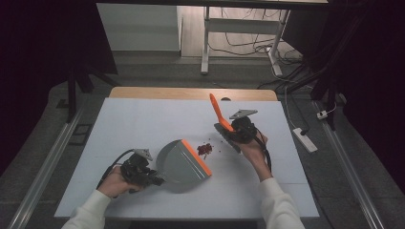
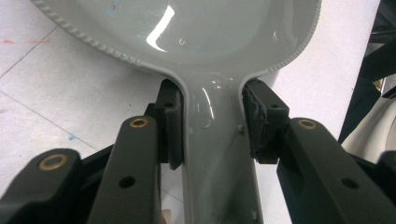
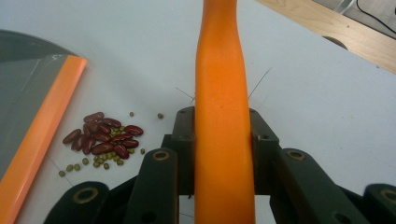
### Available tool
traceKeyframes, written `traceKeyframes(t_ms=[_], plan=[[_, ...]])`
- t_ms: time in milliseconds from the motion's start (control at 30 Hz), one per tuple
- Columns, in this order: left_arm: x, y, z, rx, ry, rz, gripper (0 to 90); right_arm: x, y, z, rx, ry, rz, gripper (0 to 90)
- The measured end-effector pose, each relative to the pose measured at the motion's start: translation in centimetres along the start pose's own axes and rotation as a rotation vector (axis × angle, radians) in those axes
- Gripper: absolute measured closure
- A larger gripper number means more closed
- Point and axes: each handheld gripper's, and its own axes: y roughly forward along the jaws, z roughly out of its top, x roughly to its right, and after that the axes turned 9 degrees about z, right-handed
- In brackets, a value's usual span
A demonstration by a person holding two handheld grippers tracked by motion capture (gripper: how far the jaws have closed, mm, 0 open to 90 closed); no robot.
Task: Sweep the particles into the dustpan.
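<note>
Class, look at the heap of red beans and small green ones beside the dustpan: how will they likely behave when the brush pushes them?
The beans are loose, rounded and separate, so they would probably scatter and roll rather than move together. The tiny green ones look likeliest to stray. The dustpan has its orange lip lying close by, which may catch most.
</note>
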Motion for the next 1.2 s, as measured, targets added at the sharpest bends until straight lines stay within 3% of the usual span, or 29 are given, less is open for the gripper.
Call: traceKeyframes(t_ms=[600,1200], plan=[[0.0,0.3,0.1,-0.02,-0.012,-0.003,61.4,0.4,1.5,0.2,-0.034,-0.011,-0.011,70.4],[0.1,0.4,0.2,-0.024,-0.017,-0.003,61.4,-0.1,3.1,0.8,-0.075,-0.029,0.0,70.4]])
